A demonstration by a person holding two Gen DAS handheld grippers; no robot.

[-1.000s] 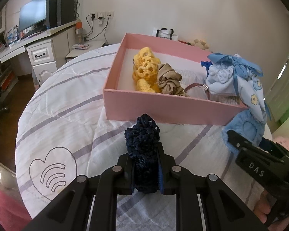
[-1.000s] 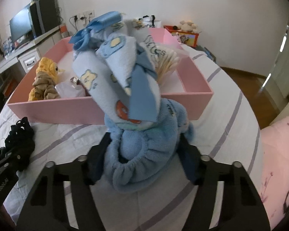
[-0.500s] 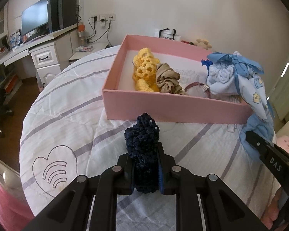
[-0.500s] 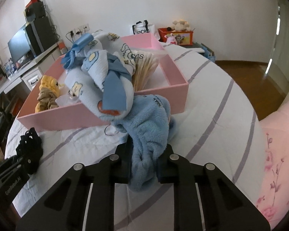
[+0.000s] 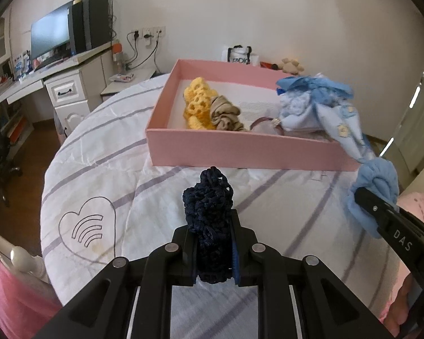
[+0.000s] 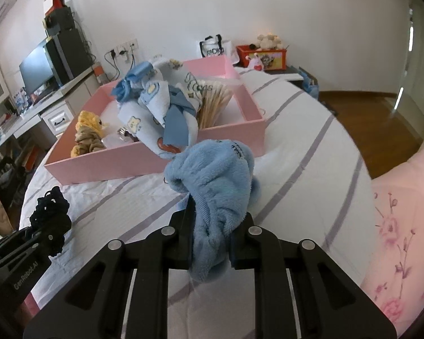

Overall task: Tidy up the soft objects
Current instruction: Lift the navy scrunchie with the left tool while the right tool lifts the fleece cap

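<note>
Back comes the right gripper (image 6: 210,243) — its blue fleece (image 6: 214,180) now sits well short of the pink box (image 6: 144,161), clear of the bundle (image 6: 158,113) ahead of its fingers. Jaws pinch the fleece low down, most of it flopping forward past the tips. Left gripper (image 5: 213,250) holds steady, squeezed on the navy scrunchie (image 5: 209,197), which stands up between the fingers with the box straight ahead. Both look light, limp and compressible — they'd sag and snag on the box wall, I reckon, so grip mid-body and lift high before dropping them in.
</note>
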